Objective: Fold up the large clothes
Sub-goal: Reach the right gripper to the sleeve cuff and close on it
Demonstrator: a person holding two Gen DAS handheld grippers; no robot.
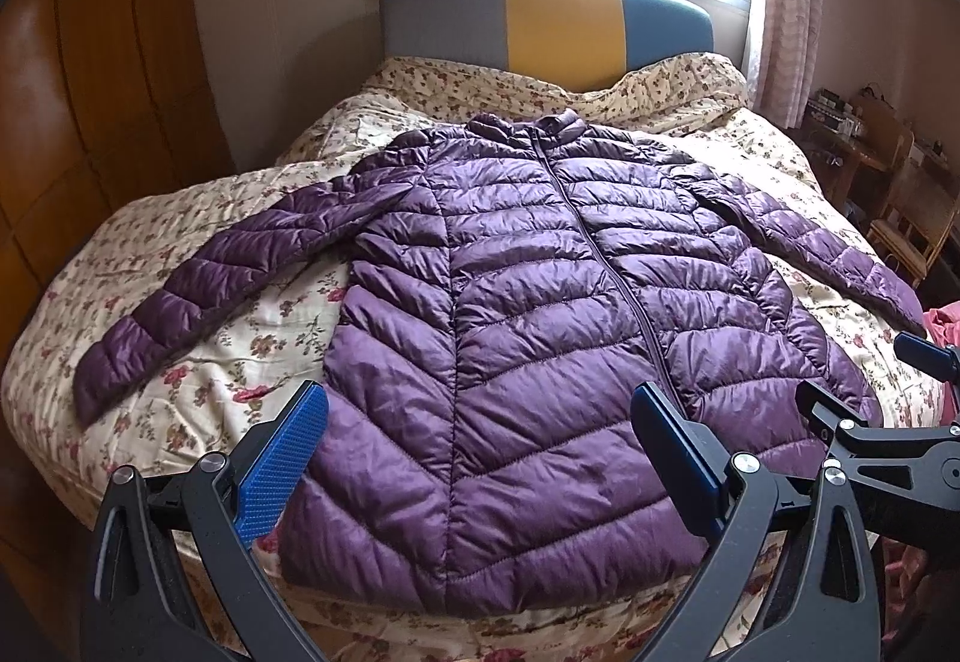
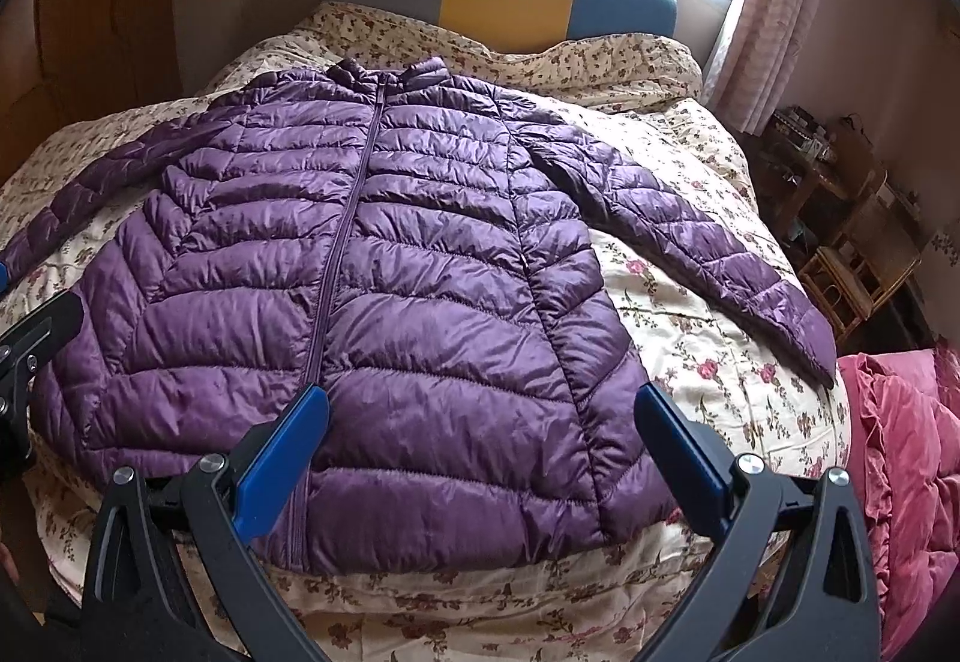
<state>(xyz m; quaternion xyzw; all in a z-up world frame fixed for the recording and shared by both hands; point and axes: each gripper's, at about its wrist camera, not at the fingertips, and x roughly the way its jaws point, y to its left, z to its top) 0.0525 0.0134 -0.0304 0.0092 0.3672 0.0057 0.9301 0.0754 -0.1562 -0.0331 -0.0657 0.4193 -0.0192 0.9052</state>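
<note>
From the left wrist camera, the purple quilted down jacket [image 1: 510,314] lay face up and zipped on the floral bedspread [image 1: 198,362], collar toward the striped headboard [image 1: 546,23], hem toward the camera. Both sleeves were spread out to the sides, the left sleeve [image 1: 198,284] angling down toward the bed's edge. The left tongs [image 1: 480,452] hung above the hem with the blue pads wide apart and nothing between them. Part of the right tongs [image 1: 870,422] showed at the frame's edge, too little to judge from here.

From the right wrist camera, the same jacket filled the middle of the bed, its right sleeve [image 2: 690,236] trailing toward a pink blanket [image 2: 900,452] at the side. The right tongs [image 2: 483,452] were likewise spread wide and empty, poised over the lower front panel near the zipper [image 2: 348,218].

The jacket looked light, puffy and soft, with a shiny shell that would probably slide (down filling also springs back, so folds may not stay flat). A firm pinch on a sleeve cuff or on the hem corner seam, where the cloth is thinner and stitched, seemed the safest hold.
</note>
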